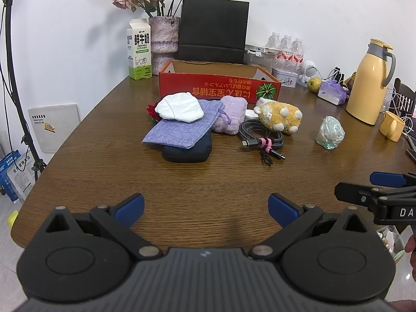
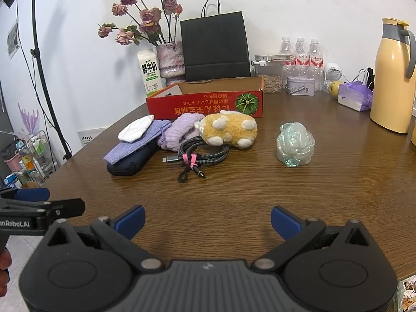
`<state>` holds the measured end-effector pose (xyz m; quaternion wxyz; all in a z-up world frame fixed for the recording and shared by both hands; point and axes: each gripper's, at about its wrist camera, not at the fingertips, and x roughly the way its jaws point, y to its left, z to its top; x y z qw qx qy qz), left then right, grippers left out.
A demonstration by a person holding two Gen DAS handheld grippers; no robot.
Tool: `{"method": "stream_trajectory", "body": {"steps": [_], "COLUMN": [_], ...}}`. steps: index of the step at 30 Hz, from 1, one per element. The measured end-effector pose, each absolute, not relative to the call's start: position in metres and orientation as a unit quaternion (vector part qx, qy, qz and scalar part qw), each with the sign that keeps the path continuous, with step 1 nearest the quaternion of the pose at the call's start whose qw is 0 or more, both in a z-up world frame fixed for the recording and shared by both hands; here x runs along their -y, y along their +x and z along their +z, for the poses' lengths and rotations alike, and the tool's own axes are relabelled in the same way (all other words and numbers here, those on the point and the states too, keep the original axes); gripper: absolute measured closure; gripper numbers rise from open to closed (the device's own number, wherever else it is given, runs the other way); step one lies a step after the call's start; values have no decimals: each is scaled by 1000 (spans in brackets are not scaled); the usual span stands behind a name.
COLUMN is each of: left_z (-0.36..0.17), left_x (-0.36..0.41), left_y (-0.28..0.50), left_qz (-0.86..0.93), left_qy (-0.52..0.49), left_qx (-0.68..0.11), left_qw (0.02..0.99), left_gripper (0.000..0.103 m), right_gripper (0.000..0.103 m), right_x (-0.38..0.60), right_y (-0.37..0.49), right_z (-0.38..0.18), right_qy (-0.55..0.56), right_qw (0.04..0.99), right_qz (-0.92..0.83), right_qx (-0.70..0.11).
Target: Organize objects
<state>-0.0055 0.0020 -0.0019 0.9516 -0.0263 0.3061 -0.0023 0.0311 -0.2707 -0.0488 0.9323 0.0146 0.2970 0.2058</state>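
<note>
Box (image 1: 219, 88) – orange, open-topped, inside hidden, left gripper (image 1: 206, 208) & right gripper (image 2: 208, 219) wide open – empty

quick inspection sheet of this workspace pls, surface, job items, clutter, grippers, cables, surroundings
surface: brown wooden table, near half bare.
job's things: open red cardboard box; in front of it a white cloth on a purple drawstring pouch on a dark zip case; lilac fluffy item; yellow plush toy; iridescent green bundle standing apart.
clutter: milk carton, vase of dried roses, black paper bag, water bottles, yellow thermos jug.
grippers: left gripper and right gripper, jaws open, holding nothing.
cables: coiled braided cable, pink tie.
surroundings: white wall, light stand.
</note>
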Motion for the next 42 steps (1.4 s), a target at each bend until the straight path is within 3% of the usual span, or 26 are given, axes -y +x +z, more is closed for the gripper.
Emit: {"method": "stream_trajectory", "body": {"steps": [42], "left_z": [-3], "left_x": [0], "left_y": [-3], "left_qz": [-5], "left_qy": [-27], "left_qx": [-310], "left_qw": [950], "left_gripper": [0], "right_gripper": [0], "right_x": [271], "right_y": [32], "right_z": [-47], "right_qy": [12], "right_qw": [934], "right_qz": [201], "right_qx": [-296]}}
